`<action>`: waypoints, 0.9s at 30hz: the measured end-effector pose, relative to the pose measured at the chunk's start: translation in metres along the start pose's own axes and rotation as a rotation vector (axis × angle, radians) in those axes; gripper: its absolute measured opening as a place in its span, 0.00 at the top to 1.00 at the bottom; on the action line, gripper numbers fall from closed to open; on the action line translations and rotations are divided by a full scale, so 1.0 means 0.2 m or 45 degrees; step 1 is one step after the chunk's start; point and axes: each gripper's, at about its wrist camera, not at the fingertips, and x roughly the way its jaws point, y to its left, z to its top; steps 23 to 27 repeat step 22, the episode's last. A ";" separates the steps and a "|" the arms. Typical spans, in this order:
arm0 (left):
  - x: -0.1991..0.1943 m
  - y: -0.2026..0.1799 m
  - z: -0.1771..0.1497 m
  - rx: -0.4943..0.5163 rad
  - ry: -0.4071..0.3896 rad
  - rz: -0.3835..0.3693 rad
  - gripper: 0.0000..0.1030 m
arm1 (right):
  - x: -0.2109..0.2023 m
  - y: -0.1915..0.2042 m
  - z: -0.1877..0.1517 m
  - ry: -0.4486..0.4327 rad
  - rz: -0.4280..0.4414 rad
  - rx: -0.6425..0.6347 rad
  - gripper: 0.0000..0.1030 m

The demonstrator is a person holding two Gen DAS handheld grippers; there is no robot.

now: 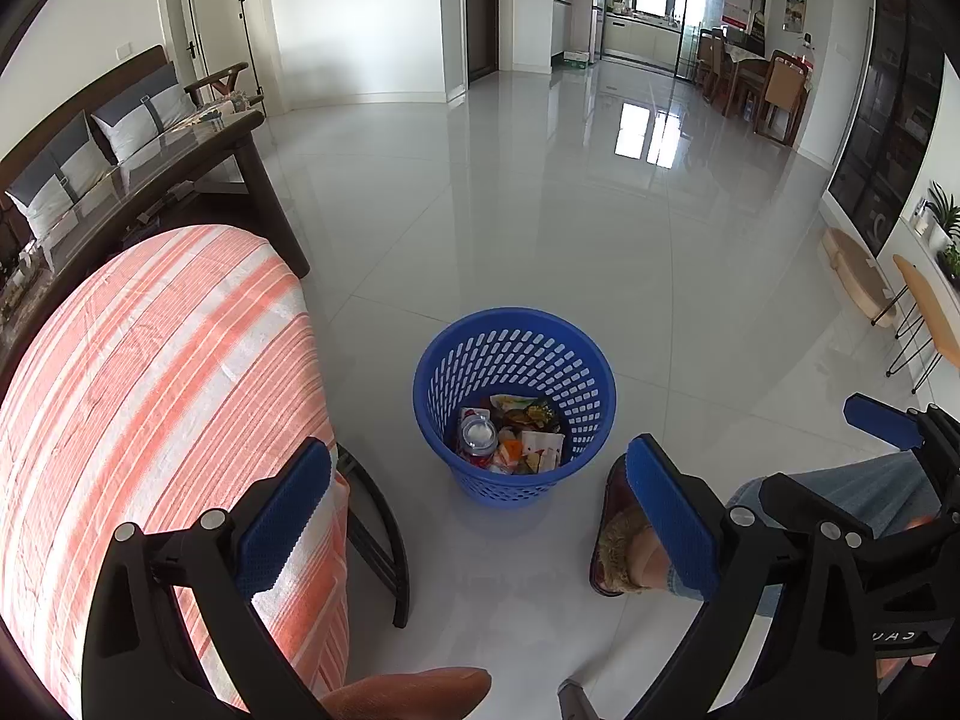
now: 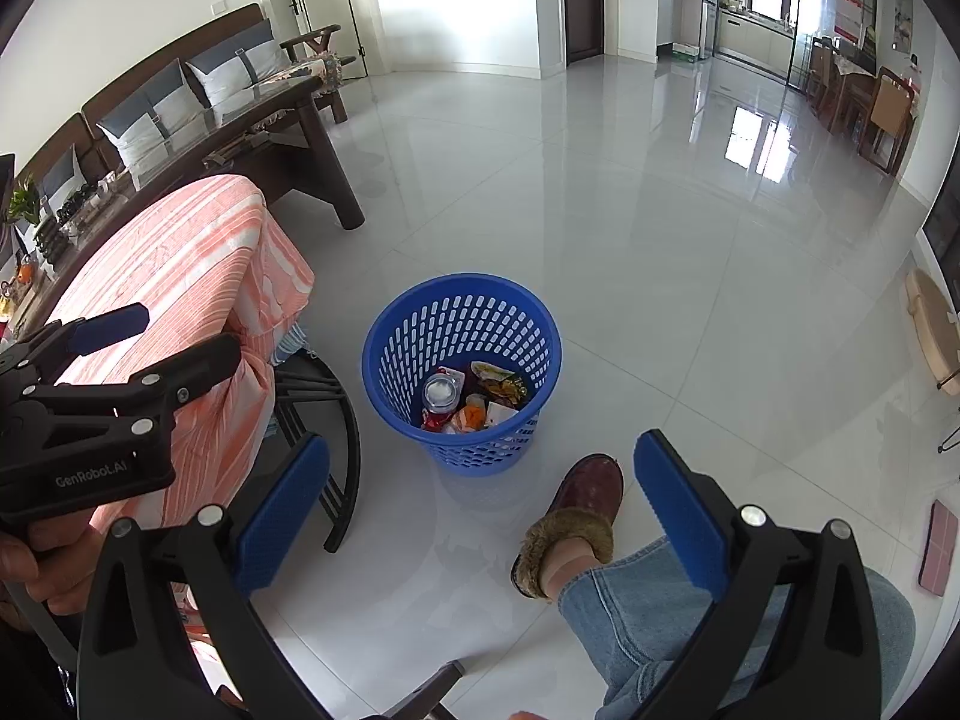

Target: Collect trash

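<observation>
Standing upright, blue basket (image 1: 514, 360) holds trash (image 1: 510, 435).

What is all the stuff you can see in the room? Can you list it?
bin: one, blue, on the floor in the middle
trash: several pieces, mixed colours, inside the bin
striped cloth: one, orange and white, over a seat left of the bin
sofa: one, dark wood with grey-white cushions, by the left wall
slipper: one, dark red with a furry cuff, right of the bin
left claw: open, empty
right claw: open, empty
</observation>
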 end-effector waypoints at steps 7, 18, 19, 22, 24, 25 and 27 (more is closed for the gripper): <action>0.01 -0.01 -0.01 0.011 0.011 -0.003 0.05 | 0.00 -0.02 -0.01 0.003 -0.008 0.007 0.04; -0.04 0.06 0.01 -0.014 0.029 -0.023 0.05 | 0.00 -0.03 0.00 0.014 -0.022 0.017 0.04; -0.05 0.09 0.01 -0.022 0.032 -0.006 0.05 | 0.01 -0.01 0.00 0.016 -0.021 0.010 0.04; -0.08 0.28 -0.01 -0.097 0.031 0.044 0.05 | 0.04 0.13 0.04 0.022 0.001 -0.048 0.04; -0.08 0.28 -0.01 -0.097 0.031 0.044 0.05 | 0.04 0.13 0.04 0.022 0.001 -0.048 0.04; -0.08 0.28 -0.01 -0.097 0.031 0.044 0.05 | 0.04 0.13 0.04 0.022 0.001 -0.048 0.04; -0.08 0.28 -0.01 -0.097 0.031 0.044 0.05 | 0.04 0.13 0.04 0.022 0.001 -0.048 0.04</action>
